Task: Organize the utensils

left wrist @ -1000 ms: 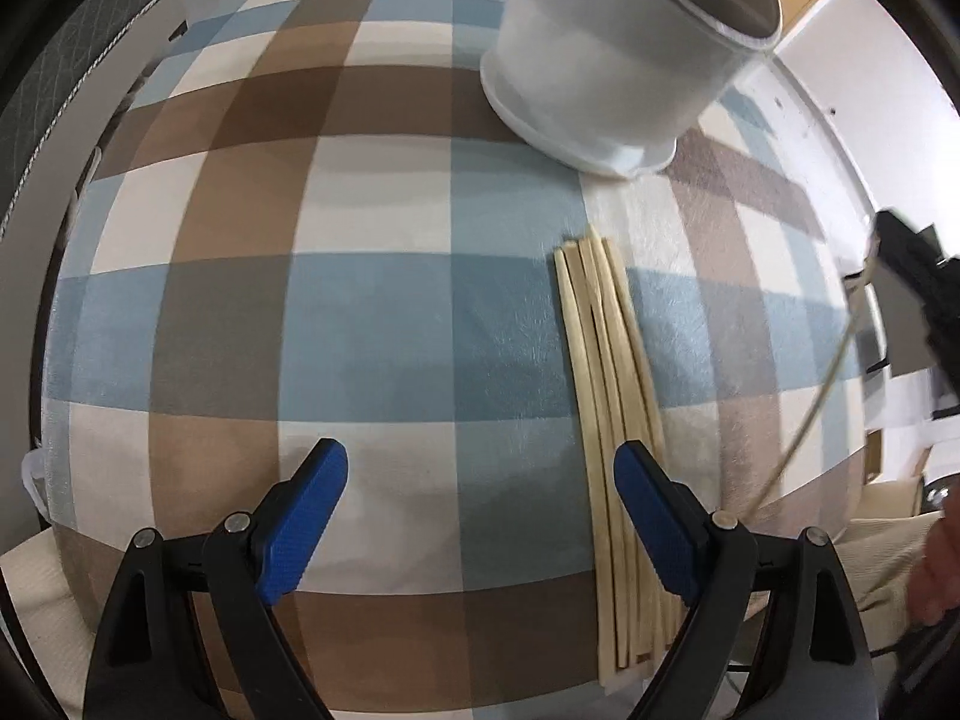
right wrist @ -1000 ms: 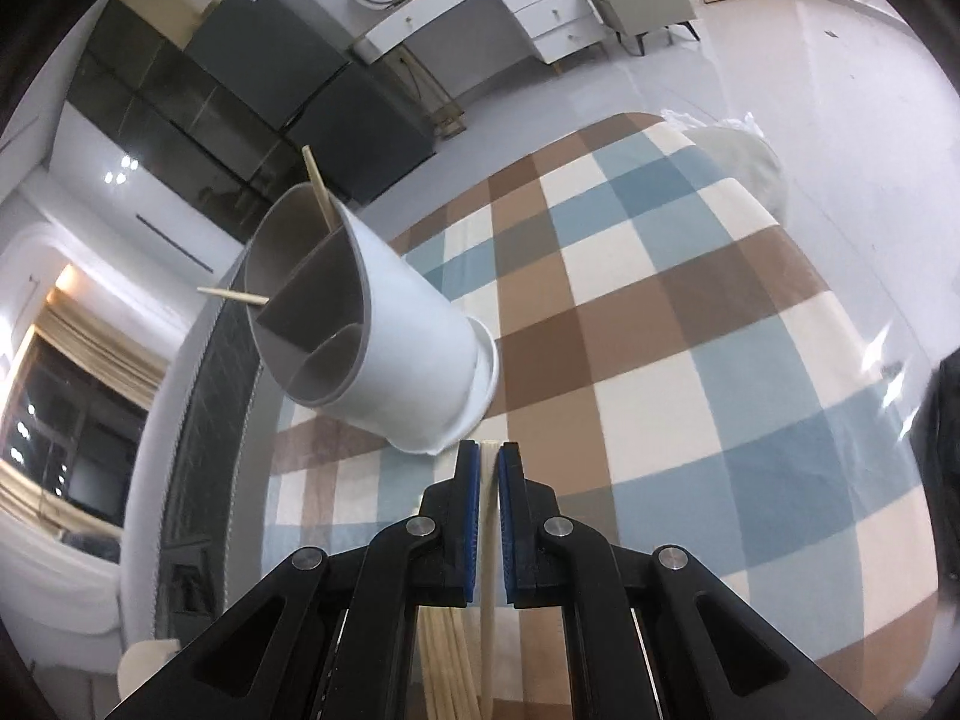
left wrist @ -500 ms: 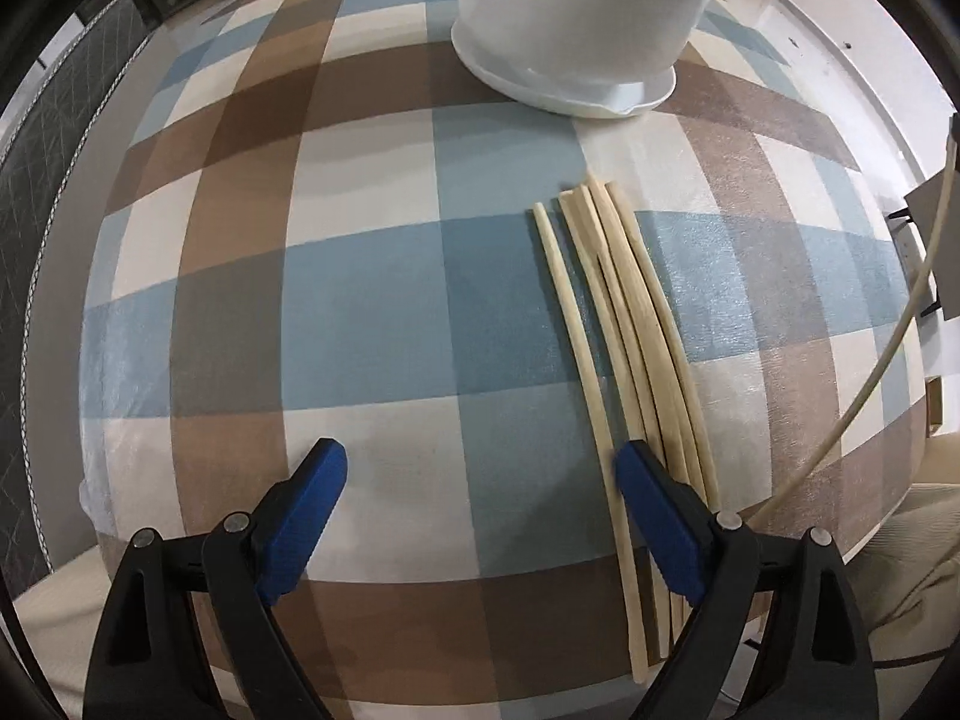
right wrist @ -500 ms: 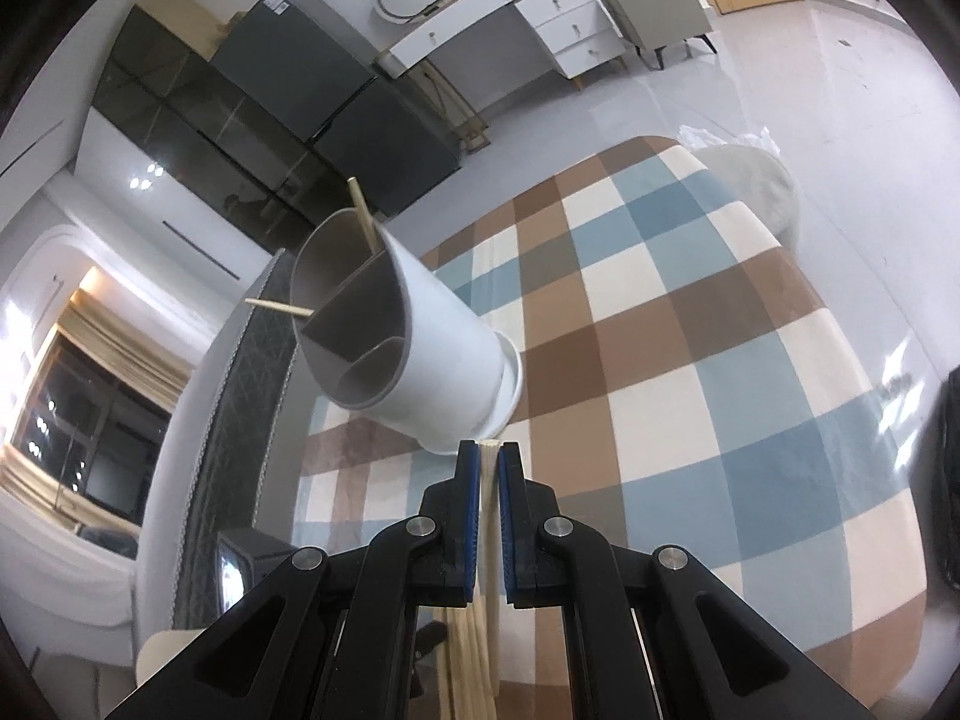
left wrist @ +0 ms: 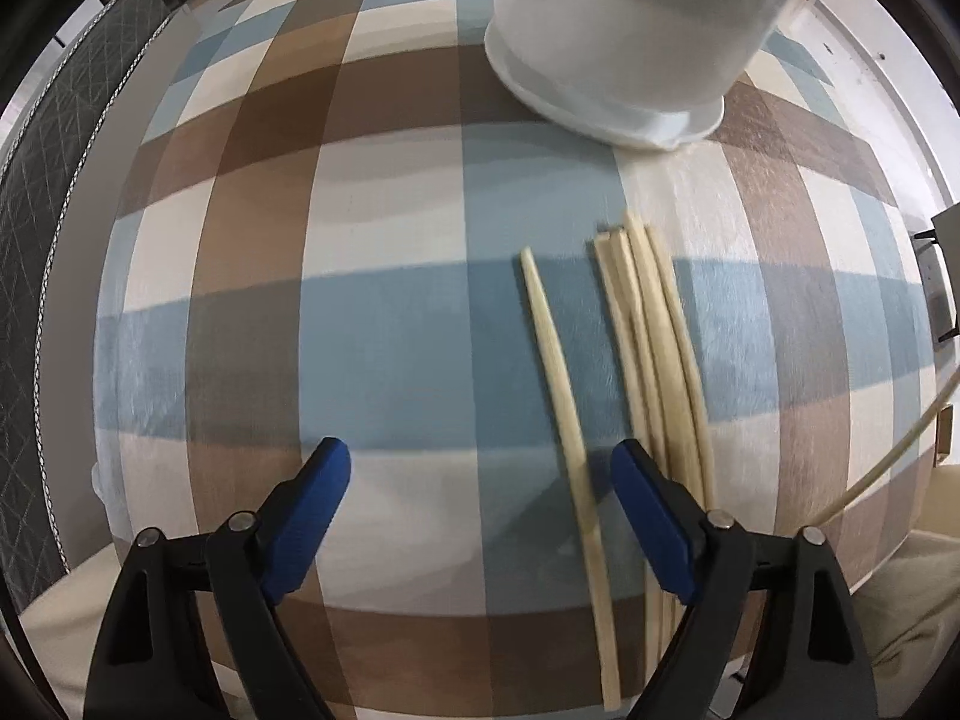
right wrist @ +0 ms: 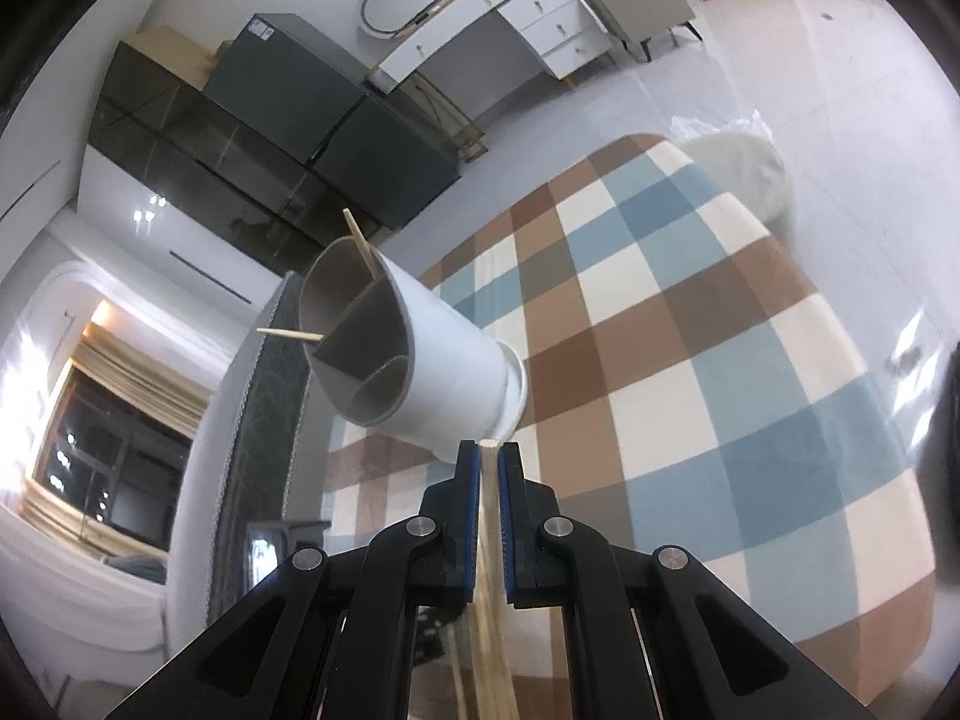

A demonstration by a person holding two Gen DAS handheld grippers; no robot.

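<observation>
Right gripper (right wrist: pixel 489 474) clamped on one chopstick (right wrist: pixel 489 516), its lower length blurred below the fingers, left gripper (left wrist: pixel 480 504) wide apart and empty over the checked tablecloth (left wrist: pixel 390 324), loose chopsticks (left wrist: pixel 654 348) just before the white holder (right wrist: pixel 432 372), whose top is cut off in the left view

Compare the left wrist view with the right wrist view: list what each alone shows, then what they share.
Left only: the open left gripper above the chopsticks on the cloth, a single chopstick apart from the bundle.
Right only: the right gripper shut on a chopstick, the holder's divided inside with two chopsticks sticking out, and the cabinets.
Both: the white holder and the plaid cloth.
</observation>
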